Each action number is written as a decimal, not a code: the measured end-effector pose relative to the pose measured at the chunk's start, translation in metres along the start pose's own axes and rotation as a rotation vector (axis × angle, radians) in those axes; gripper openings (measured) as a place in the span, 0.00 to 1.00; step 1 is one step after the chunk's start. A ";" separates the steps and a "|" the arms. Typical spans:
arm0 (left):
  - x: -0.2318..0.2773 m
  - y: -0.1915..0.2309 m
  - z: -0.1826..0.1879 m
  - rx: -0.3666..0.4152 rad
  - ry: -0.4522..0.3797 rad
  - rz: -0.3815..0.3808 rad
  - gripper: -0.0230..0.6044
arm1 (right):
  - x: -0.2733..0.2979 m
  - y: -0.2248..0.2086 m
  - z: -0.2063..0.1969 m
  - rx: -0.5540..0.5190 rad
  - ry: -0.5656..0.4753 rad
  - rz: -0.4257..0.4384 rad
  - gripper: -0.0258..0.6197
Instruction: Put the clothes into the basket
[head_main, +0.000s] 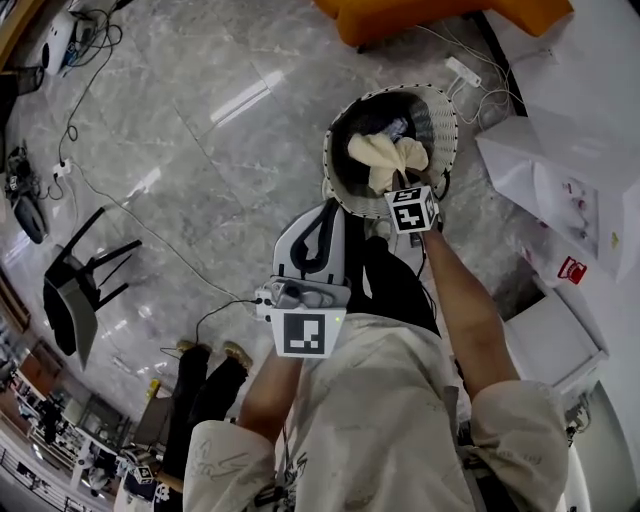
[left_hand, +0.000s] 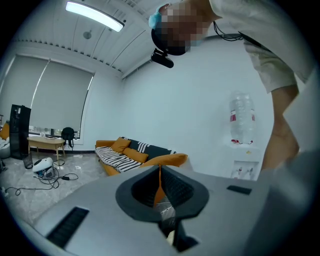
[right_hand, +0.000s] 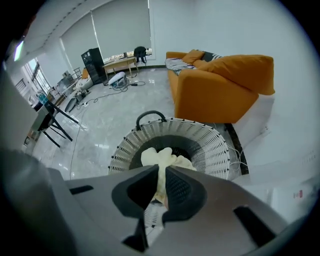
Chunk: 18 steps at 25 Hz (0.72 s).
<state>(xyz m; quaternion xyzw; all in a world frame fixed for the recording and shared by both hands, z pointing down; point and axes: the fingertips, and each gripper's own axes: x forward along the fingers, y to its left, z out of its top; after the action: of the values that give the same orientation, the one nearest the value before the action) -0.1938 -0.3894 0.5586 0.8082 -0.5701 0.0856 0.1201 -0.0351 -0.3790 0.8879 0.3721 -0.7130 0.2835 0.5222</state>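
Closest to me, my left hand-held gripper (left_hand: 160, 172) is sitting roughly level in front of my chest. Its jaws are pressing together with nothing between them. I am keeping it back, I judge, because one light garment needs only one gripper, and staying clear is leaving the basket's mouth free.

Ahead of it and to its right, my right hand-held gripper (right_hand: 161, 172) is pointing steeply down. Its jaws are pinching narrowly on a bunched fold of a cream cloth (right_hand: 159, 156). Gripping a gathered fold rather than an edge is keeping the fabric compact, so it is hanging as one lump and not trailing.

Directly below these jaws the white slatted basket (right_hand: 212, 147) is standing on the marble floor (right_hand: 115, 115). The cloth is hanging inside the ring of its rim. Whether the cloth's lower end is already touching the bottom I cannot tell. Something darker is lying deeper in the basket, too shaded to name.

Beyond the right hand-held gripper an orange sofa (right_hand: 220, 82) is standing close behind the basket. I am holding the cloth over the middle of the opening so that, once released, it should be dropping straight in without snagging the rim or the black handle (right_hand: 150, 117) on the far side.
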 end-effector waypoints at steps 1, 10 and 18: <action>0.000 0.001 -0.002 -0.001 0.006 0.002 0.05 | 0.003 0.000 -0.003 0.008 0.015 0.001 0.05; 0.001 0.003 -0.009 -0.010 0.027 0.006 0.05 | 0.017 -0.001 -0.021 0.075 0.064 0.010 0.09; 0.003 -0.012 -0.008 -0.022 0.028 -0.036 0.05 | 0.014 0.001 -0.032 0.111 0.088 0.047 0.24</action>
<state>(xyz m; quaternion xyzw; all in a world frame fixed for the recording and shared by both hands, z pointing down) -0.1814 -0.3859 0.5662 0.8156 -0.5549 0.0882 0.1385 -0.0209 -0.3562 0.9105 0.3710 -0.6812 0.3510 0.5246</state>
